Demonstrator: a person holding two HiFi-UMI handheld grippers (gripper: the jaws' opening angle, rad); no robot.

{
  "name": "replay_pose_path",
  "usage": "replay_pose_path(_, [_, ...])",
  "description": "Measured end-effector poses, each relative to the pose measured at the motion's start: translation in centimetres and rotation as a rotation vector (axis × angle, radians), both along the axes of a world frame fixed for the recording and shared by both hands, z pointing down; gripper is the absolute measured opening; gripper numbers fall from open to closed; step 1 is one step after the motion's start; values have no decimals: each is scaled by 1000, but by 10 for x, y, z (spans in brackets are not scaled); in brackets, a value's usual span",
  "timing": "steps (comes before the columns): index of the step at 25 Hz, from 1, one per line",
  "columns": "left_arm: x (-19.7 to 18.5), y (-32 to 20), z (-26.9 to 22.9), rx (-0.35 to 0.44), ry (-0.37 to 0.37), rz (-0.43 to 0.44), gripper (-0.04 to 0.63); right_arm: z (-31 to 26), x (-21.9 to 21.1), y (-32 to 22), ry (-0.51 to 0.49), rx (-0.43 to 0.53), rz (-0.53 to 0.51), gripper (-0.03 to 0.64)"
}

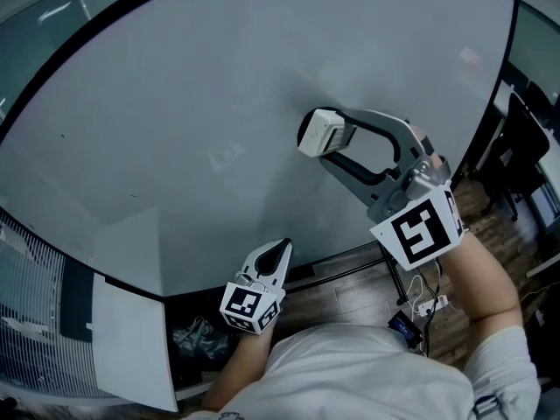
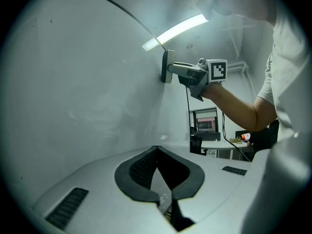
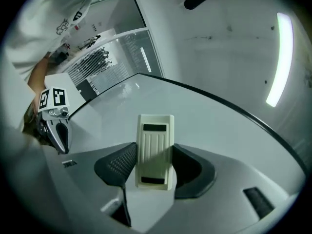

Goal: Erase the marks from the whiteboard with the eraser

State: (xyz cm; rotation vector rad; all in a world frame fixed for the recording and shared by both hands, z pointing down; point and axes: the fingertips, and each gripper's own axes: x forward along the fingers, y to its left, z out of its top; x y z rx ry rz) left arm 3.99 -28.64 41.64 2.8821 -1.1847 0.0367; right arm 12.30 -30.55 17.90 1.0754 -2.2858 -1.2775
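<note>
The whiteboard (image 1: 175,103) fills most of the head view, with a faint smudge of marks (image 1: 226,156) near its middle. My right gripper (image 1: 343,138) is shut on a white eraser (image 1: 320,133) and holds it flat against the board, right of the smudge. In the right gripper view the ribbed eraser (image 3: 155,145) sits between the dark pads (image 3: 117,167). My left gripper (image 1: 280,250) hangs low by the board's bottom edge, shut with nothing in it, its tips meeting (image 2: 157,149). From there the eraser (image 2: 167,66) shows edge-on against the board.
A power strip and cables (image 1: 429,304) lie on the wooden floor below the board. A dark chair (image 1: 516,147) stands at the right. A white panel (image 1: 131,357) and a slatted partition (image 1: 35,322) are at the lower left. A desk with a monitor (image 2: 205,121) stands behind.
</note>
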Motion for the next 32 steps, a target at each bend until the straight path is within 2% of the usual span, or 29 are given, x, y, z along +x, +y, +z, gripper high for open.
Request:
replay_pose_path(5, [-19,-15,-12,-5,24,34,8,-48,-5,-23,122,58,72,239])
replay_pose_path(9, [-24,-11,-4,10,16,41,8,-64,-9,-13,188,171,117,239])
replay_pose_path(14, [-31,-13,-1,11,22,67,8,-91,-18,-9,180,235,137,239])
replay_pose_path(21, [-34,-16,-11,4,16,72,8,-86,-23,-12,147,208,124,239])
replay_pose_path(24, [-33,-17,-20,0,10,65,8,-67,-30,-14,157,191,103,239])
replay_pose_path(28, [-50,-10,0,9,4,54,8,-3,-68,-4,180,210,41,239])
replay_pose_path(32, [-65,-2,9,12,2,39,8,52,-97,5,179,160,-16,239])
